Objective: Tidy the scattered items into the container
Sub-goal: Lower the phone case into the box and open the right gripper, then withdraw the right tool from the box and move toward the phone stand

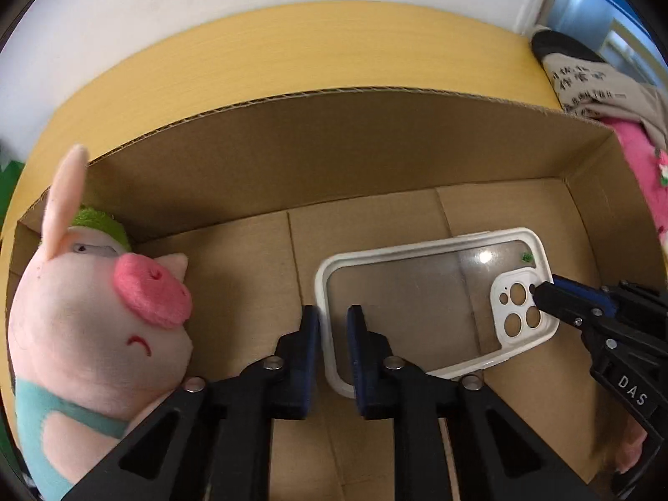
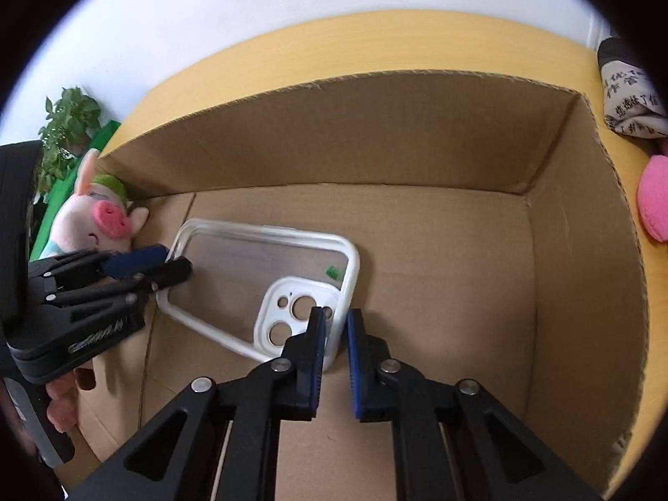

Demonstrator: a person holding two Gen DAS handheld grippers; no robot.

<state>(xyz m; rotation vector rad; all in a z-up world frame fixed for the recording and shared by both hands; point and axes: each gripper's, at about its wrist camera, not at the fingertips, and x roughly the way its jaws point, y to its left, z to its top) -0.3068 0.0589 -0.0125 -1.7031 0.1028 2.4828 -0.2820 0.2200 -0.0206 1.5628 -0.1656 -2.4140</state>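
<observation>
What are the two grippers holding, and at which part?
Both hold the phone case: left gripper on its rim at one end, right gripper on the rim by the camera cutout.

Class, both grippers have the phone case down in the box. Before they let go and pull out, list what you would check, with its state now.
1. Phone case inside the box: ok.
2. Case lying flat on the box floor: cannot tell; one end may be raised.
3. Left gripper clamped on the case rim: ok.
4. Right gripper clamped on the rim by the camera cut-out: ok.
5. Pig toy clear of the case: ok, it sits in the box corner, apart.
6. Items left outside: not ok, a pink toy lies beside the box.
</observation>
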